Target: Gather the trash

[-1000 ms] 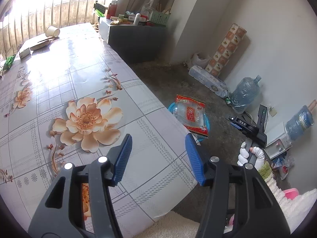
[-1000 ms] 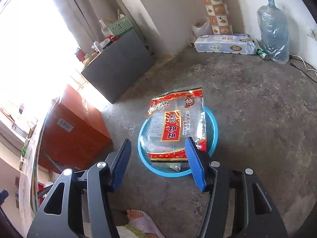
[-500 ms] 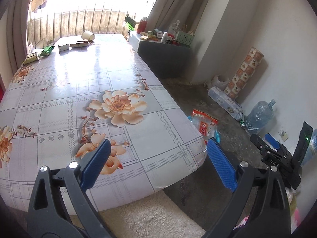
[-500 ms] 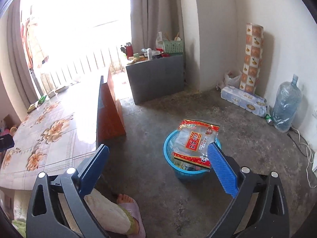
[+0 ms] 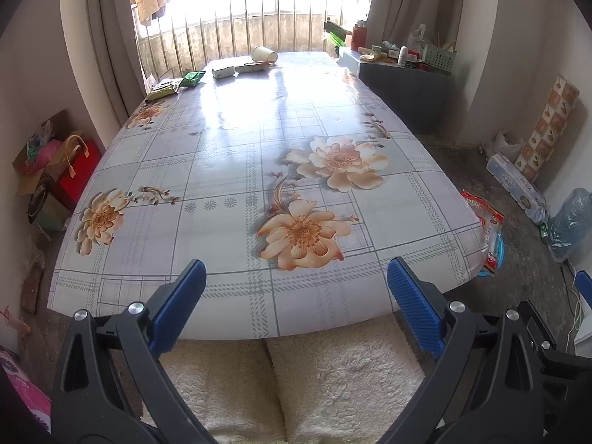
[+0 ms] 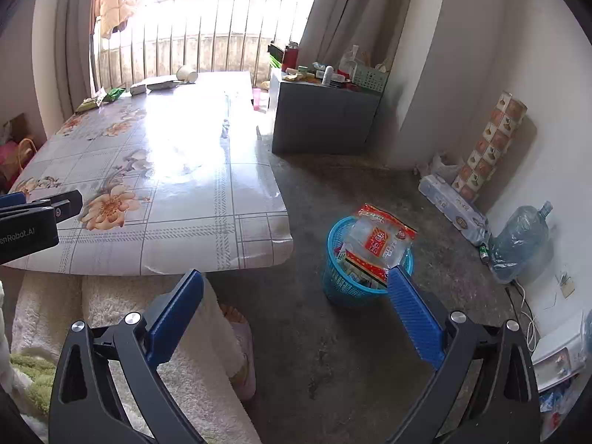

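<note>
Standing wide apart with nothing between the pads, the left hand-held gripper [image 5: 296, 296] is held over the near edge of the desk [image 5: 236, 170]; its jaws have just been opening, and no thing is seen in them. The right hand-held gripper [image 6: 296, 299] is likewise spread and empty, its jaws also having just been opening, and it is aimed at the floor [image 6: 333, 351] between the desk and the blue basket [image 6: 340, 288].

A large red-and-clear wrapper [image 6: 377, 244] is seen lying across the basket's rim rather than down inside it. It is judged that the wrapper could slide off onto the floor if the basket were brushed, since it is perched on top of other rubbish.

The remaining trash is found at the far end of the desk: a tipped paper cup [image 5: 264, 54], a small white box [image 5: 224, 71], a flat packet [image 5: 253, 67] beside it, and two green packets [image 5: 194, 78], [image 5: 162, 90]. All lie well apart from both grippers, so a long reach is needed. The cup, lying on its side, may roll away or be crushed if it is pinched off-centre. The thin packets lie flat on the glossy cloth and may be pushed along or missed by the pads. Glare from the window washes out that end, so the edges may be misjudged.
</note>
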Demonstrator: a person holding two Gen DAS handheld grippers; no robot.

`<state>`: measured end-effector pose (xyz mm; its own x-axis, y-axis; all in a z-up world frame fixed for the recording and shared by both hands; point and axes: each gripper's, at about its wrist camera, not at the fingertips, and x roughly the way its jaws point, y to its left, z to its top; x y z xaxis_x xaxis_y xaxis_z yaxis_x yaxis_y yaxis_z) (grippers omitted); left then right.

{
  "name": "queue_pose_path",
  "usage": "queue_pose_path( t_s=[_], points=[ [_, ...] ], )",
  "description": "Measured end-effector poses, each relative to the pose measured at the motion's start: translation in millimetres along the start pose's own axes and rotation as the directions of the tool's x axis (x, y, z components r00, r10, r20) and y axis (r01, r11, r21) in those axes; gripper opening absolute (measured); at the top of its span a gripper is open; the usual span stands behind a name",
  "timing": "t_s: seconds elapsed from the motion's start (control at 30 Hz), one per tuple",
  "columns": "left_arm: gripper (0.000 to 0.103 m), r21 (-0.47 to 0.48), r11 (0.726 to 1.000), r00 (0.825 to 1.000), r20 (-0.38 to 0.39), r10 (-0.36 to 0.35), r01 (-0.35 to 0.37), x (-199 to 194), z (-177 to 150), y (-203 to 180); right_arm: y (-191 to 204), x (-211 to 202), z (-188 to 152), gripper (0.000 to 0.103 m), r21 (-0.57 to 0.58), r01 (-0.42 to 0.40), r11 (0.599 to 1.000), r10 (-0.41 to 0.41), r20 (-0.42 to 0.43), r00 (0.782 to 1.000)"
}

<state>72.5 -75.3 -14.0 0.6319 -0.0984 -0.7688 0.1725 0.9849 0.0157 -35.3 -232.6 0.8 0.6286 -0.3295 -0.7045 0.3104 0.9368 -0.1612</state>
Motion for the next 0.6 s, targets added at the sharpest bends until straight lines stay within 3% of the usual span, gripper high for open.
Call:
queue_pose_path(
  t_s=[0.6],
  points=[
    [0.094,-0.028,0.998,0.994,-0.095,0.058,-0.061,0,-8,14,-27,14,0,0.097,0.086,0.027,0.996,-0.022,-0.058,0.998]
  ],
)
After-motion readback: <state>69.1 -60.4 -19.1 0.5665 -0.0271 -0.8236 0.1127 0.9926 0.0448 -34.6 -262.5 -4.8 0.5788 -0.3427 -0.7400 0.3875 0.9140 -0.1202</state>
